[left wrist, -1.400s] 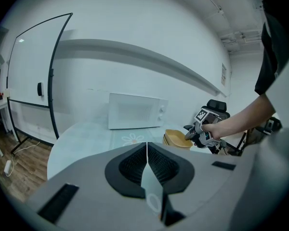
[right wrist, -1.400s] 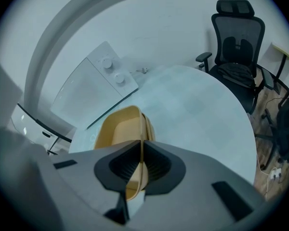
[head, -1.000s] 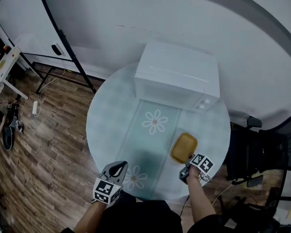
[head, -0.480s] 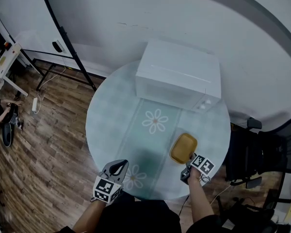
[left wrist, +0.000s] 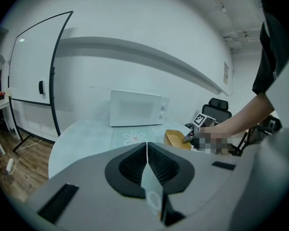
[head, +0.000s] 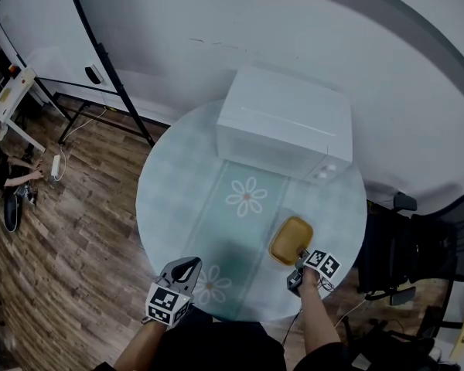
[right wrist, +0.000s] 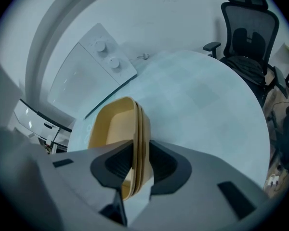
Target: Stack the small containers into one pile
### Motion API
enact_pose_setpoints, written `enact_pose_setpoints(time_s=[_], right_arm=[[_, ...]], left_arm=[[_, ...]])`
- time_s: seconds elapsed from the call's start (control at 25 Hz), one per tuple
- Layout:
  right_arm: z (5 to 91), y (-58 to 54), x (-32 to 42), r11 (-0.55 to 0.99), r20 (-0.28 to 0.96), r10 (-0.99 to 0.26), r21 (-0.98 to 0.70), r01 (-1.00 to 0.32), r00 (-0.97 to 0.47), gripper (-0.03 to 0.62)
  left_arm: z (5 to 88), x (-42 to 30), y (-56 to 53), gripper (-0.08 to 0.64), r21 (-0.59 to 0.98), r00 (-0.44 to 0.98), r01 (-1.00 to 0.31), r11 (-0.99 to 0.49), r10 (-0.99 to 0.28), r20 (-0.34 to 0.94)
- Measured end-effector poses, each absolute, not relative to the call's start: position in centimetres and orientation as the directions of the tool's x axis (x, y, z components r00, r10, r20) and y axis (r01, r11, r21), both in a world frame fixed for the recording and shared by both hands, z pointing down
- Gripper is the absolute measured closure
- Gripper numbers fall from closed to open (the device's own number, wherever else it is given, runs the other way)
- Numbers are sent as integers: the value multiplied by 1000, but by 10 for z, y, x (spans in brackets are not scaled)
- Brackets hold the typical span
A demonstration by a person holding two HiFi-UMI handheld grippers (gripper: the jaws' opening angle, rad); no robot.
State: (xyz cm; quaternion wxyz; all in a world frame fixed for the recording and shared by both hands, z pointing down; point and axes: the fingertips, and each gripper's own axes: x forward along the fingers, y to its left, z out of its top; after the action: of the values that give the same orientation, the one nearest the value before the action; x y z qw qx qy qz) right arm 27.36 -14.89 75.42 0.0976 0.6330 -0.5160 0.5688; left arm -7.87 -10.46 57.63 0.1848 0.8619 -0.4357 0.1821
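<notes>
Pinching the rim of the nested yellow containers (head: 291, 239), the right gripper (head: 301, 259) holds them low over the bench (head: 178, 199), near its right edge before the microwave (head: 284, 122). The left gripper (head: 186, 266) hangs at the bench's near edge, fingers pressed together.

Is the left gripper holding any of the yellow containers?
No, the left gripper is shut and empty; the right gripper clamps the yellow containers.

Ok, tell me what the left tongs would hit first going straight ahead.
Probably the white microwave across the table; nothing stands between, though height above the tabletop is unclear.
</notes>
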Motion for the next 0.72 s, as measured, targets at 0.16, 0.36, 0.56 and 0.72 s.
enact_pose_setpoints(time_s=[0.16,0.36,0.56,0.72], right_arm=[[759,-147,268,-449,828,-525,-468,-761,-199,522],[760,-147,258,-436,828,-516,-473,-765,-218,532],[761,-150,229,-360,827,-499,-471,-805,-261,535],[761,-154,200,-305,825,-482,-475,-825,-297,535]], left_arm=[[577,-78,-103,543,162,553,-820,-549,-685,475],[577,-79,-101,543,163,552,-821,-547,-686,475],[578,-80,-100,543,163,551,-821,-547,-686,476],[578,-81,-100,543,164,550,-823,-544,-687,475]])
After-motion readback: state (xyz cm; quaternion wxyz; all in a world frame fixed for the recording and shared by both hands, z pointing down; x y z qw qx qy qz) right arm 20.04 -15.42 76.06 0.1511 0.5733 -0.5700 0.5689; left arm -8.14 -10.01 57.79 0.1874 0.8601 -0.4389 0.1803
